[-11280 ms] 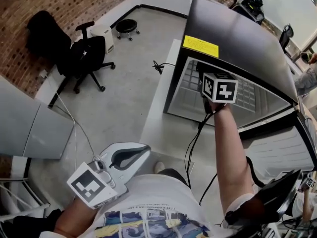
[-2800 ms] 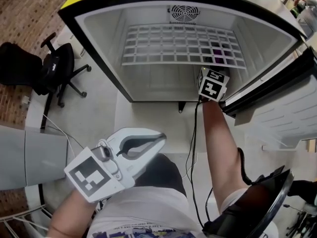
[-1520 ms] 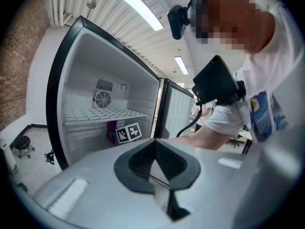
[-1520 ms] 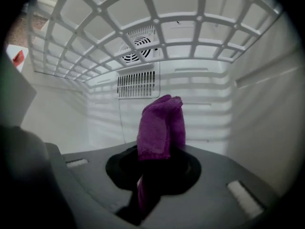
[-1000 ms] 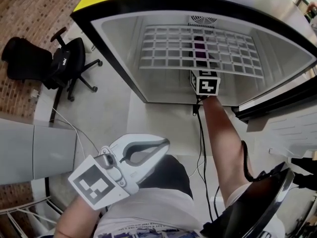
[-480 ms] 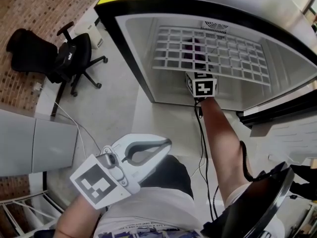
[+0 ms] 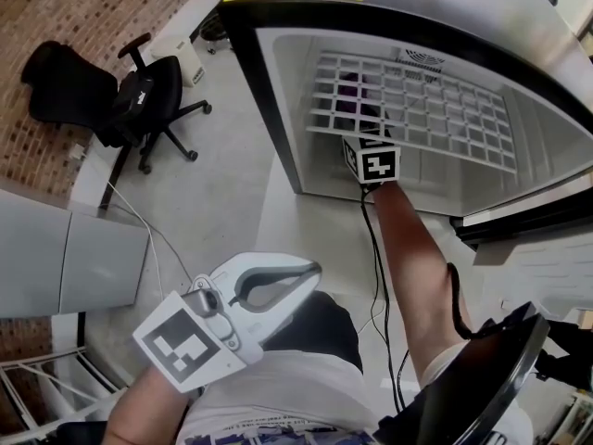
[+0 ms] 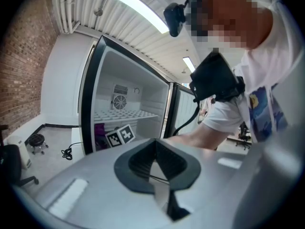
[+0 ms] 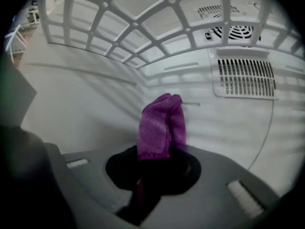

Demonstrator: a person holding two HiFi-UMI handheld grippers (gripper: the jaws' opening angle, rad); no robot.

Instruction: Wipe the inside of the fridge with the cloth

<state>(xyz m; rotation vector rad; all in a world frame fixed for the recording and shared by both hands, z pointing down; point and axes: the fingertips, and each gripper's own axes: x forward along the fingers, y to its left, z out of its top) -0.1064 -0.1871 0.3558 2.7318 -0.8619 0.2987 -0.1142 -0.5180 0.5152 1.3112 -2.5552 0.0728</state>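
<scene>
Reaching into open fridge (image 7: 278,109) with cloth clamped.
Standing at far left: office chair (image 7: 120,100). Hanging low outside the fridge: left tool (image 7: 311,271), jaws closed together on nothing. Extending beneath the wire shelf (image 7: 417,109): right tool (image 9: 155,171), pinching purple cloth (image 9: 161,125), cloth sticking up past the jaws near the white back wall; contact with the wall not determinable.

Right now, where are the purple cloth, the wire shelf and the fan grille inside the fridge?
purple cloth (image 9: 161,123), right gripper view, middle of the fabric.
wire shelf (image 9: 172,0), right gripper view, a crossing of its bars.
fan grille (image 9: 232,32), right gripper view, centre of the round slots.
</scene>
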